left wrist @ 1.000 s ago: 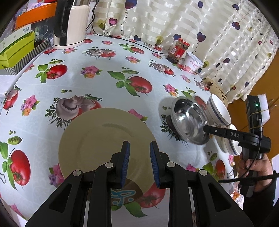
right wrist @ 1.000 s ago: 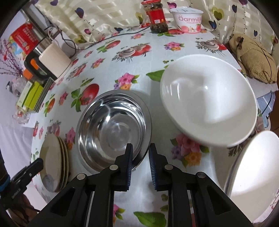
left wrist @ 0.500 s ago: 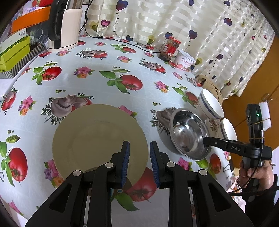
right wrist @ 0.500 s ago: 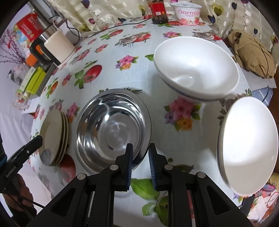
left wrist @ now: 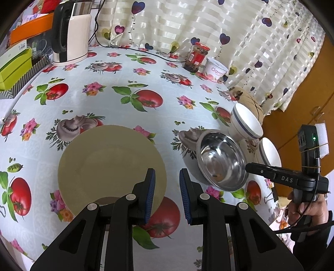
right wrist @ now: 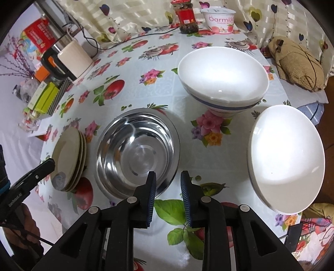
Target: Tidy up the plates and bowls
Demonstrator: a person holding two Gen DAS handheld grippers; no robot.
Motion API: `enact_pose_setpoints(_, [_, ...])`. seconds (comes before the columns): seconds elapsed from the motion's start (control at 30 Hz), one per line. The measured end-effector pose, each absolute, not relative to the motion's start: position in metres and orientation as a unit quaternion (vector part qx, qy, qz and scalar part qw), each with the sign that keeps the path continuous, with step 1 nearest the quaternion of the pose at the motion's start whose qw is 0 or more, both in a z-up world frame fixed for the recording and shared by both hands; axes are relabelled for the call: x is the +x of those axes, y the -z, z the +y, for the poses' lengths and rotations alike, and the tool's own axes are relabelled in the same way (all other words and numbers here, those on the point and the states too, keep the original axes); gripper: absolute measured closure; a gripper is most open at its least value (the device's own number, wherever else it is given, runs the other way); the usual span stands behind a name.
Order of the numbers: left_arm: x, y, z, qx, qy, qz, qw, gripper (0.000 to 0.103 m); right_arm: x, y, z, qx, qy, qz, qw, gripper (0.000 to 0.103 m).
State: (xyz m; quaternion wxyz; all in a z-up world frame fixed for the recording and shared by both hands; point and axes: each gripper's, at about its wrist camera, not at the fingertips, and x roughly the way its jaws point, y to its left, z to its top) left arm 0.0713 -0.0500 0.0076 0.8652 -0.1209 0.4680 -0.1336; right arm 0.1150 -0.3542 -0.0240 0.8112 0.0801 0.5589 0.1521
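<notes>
steel bowl (right wrist: 136, 154) just beyond opening right fingers (right wrist: 152, 189), nothing gripped, left fingers (left wrist: 150, 193) seemingly empty over plates (left wrist: 110, 168)

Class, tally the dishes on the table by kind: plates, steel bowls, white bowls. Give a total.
Plates: 3, in one stack
Steel bowls: 1
White bowls: 2
Total: 6

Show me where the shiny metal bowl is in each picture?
Left wrist view: the metal bowl sits at the right, beside the beige plates.
Right wrist view: the metal bowl sits at centre-left, just beyond the right hand-held gripper.
Shared landmark: the red-lidded jar by the curtain.
</notes>
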Motion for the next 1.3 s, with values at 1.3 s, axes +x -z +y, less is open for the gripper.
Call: enact_pose_setpoints(1.3, [0.132,-0.042,-0.125,-0.094,0.209,0.453,0.862,0.078,0.125,-0.033,-0.399,0.102,-0.145,0.478,0.860,0.079])
